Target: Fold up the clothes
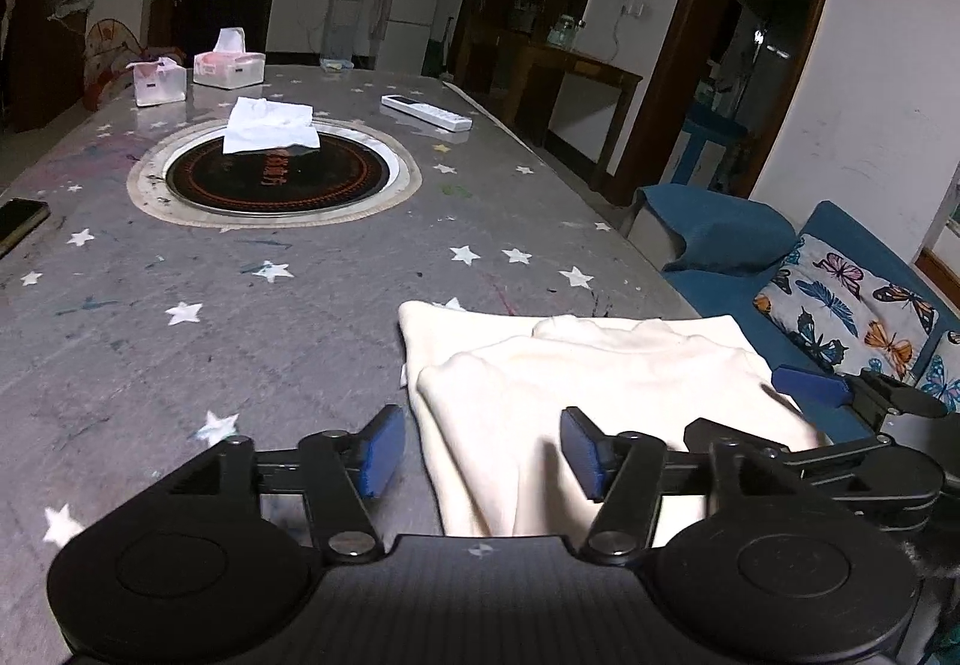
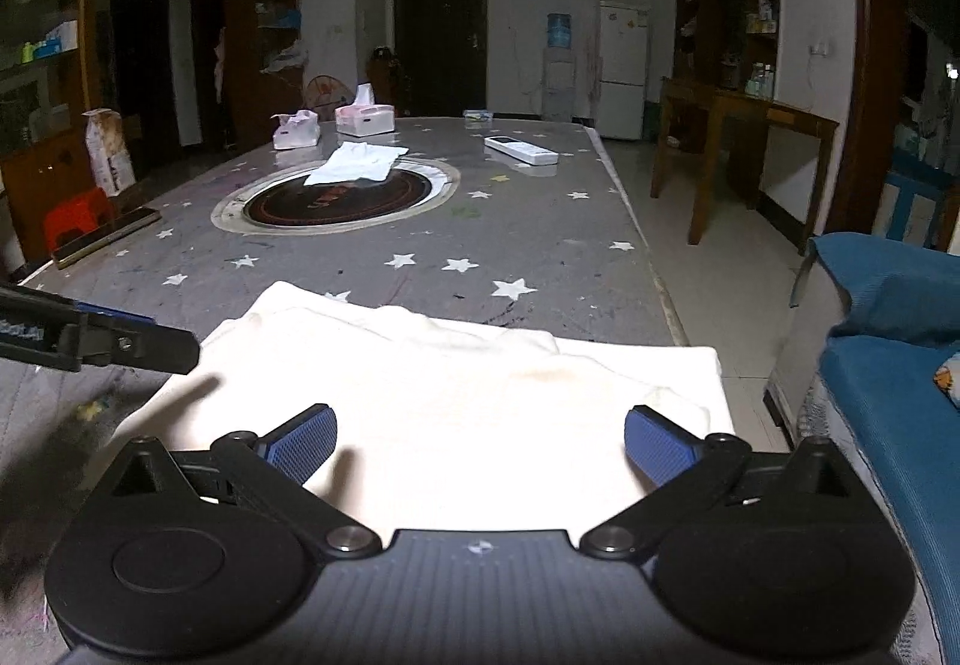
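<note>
A cream garment (image 1: 600, 383) lies folded in layers on the grey star-patterned table (image 1: 240, 305), close to its near right corner. My left gripper (image 1: 480, 446) hovers open over the garment's left edge; its blue pads press on nothing. In the right wrist view the same garment (image 2: 450, 395) spreads below my right gripper (image 2: 480, 440), whose jaws stand wide open and empty above the cloth. The right gripper (image 1: 840, 395) also shows at the right of the left wrist view. The left gripper (image 2: 96, 338) shows at the left edge of the right wrist view.
A round black cooktop (image 1: 276, 173) set in the table carries a white cloth (image 1: 270, 125). Two tissue packs (image 1: 228, 65), a white remote (image 1: 426, 111) and a phone (image 1: 18, 224) lie farther off. A blue sofa (image 2: 888, 365) with a butterfly cushion (image 1: 840, 305) stands to the right.
</note>
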`<state>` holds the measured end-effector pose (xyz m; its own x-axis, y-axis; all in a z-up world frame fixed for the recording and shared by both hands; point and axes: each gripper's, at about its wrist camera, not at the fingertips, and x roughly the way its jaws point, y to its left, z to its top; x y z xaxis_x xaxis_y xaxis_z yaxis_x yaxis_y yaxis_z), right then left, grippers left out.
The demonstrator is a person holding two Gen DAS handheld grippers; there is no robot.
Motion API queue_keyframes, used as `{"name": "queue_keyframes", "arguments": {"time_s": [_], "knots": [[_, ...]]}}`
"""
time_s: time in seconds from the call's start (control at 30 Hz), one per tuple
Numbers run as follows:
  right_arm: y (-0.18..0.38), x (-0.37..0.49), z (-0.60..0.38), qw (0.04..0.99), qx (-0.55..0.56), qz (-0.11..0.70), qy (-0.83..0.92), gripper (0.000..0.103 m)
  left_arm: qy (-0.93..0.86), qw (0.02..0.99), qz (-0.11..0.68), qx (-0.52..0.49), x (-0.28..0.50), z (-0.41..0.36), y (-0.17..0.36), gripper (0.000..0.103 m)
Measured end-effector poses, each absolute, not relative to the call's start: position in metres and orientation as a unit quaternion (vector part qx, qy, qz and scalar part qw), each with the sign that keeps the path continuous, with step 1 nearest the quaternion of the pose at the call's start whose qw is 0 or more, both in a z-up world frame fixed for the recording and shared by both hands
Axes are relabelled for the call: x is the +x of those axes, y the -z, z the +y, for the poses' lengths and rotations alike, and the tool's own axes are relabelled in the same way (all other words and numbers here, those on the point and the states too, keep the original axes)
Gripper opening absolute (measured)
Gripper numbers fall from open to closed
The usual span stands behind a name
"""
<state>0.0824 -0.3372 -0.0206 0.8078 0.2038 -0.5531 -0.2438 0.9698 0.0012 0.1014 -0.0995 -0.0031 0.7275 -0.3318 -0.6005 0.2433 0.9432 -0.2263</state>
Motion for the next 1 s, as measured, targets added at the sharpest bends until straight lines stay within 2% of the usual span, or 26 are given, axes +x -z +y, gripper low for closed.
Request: {"name": "queue_keyframes", "arguments": {"time_s": [0.03,0.13,0.2,0.43,1.0], "knots": [[0.021,0.079,-0.337,0.950,-0.034,0.286,-0.118,0.103,0.154,0.929,0.331,-0.063,0.097,-0.099,0.003,0.074],[0.021,0.068,-0.336,0.952,-0.028,0.280,-0.121,0.103,0.154,0.935,0.316,-0.049,0.084,-0.098,0.002,0.079],[0.021,0.061,-0.335,0.953,-0.024,0.276,-0.125,0.103,0.151,0.940,0.304,-0.033,0.074,-0.098,0.002,0.090],[0.022,0.040,-0.327,0.951,-0.015,0.278,-0.132,0.103,0.167,0.944,0.284,-0.021,0.043,-0.096,0.003,0.103],[0.028,0.013,-0.316,0.945,-0.001,0.301,-0.129,0.103,0.164,0.945,0.280,-0.040,0.004,-0.087,0.007,0.103]]}}
